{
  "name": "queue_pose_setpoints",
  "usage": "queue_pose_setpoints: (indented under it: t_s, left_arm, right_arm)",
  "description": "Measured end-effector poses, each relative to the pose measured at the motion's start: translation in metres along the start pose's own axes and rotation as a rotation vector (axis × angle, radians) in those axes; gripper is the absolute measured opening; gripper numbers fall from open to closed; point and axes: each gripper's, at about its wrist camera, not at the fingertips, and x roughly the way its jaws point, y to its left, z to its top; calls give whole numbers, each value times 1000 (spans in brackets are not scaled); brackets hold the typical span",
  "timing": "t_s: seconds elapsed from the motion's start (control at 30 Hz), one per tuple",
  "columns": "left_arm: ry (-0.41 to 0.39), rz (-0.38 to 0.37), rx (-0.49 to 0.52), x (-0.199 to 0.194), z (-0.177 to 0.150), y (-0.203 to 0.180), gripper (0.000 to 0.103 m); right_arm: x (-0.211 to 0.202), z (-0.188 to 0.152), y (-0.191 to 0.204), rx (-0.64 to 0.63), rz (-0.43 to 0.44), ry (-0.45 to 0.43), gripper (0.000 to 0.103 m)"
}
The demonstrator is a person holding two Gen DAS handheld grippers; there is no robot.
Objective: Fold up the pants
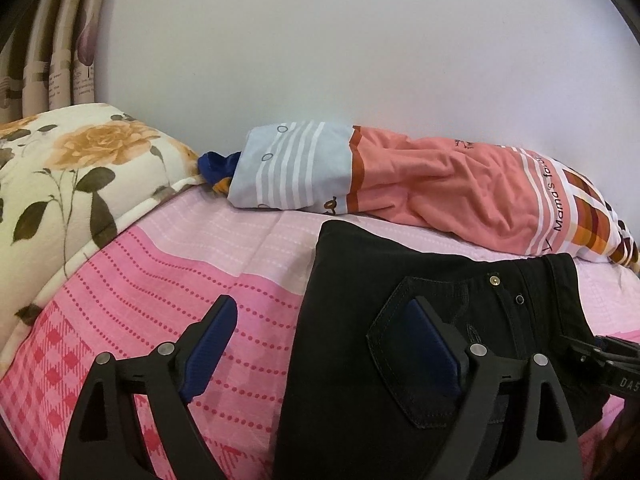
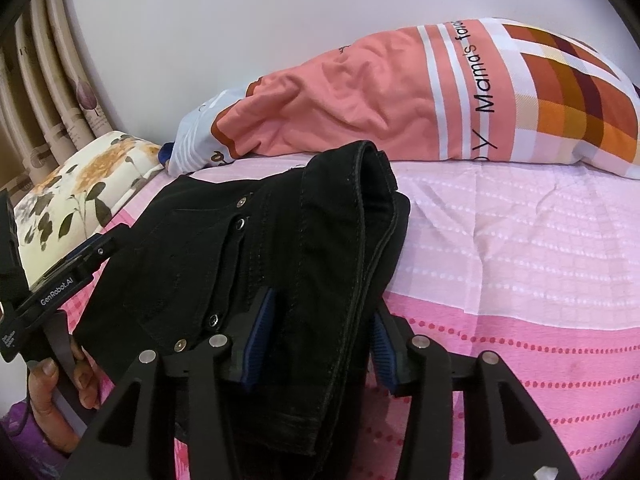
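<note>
Black pants point(image 1: 400, 280) lie in a folded stack on the pink bed sheet point(image 1: 180, 264). My left gripper point(image 1: 324, 340) is open over their left edge: one finger is over the sheet, the other over a back pocket point(image 1: 404, 344). In the right wrist view the pants point(image 2: 208, 264) bunch up, and a thick folded edge with the waistband point(image 2: 340, 280) sits between the two fingers of my right gripper point(image 2: 320, 348). The fingers look closed on that fold. The other gripper's body point(image 2: 56, 296) and a hand show at the left.
A pink and plaid pillow point(image 1: 460, 184) lies along the white wall behind the pants. A floral quilt point(image 1: 72, 168) is piled at the left, with curtains point(image 1: 48, 60) beyond. Pink sheet point(image 2: 520, 280) spreads right of the pants.
</note>
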Motion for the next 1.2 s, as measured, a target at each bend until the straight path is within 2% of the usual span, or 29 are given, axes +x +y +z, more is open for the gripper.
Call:
queue_pose_setpoints:
  t_s: [1.2]
  left_arm:
    - [-3, 2, 2, -1, -2, 0, 90]
  right_arm:
    - [2, 2, 1, -20, -58, -3, 56]
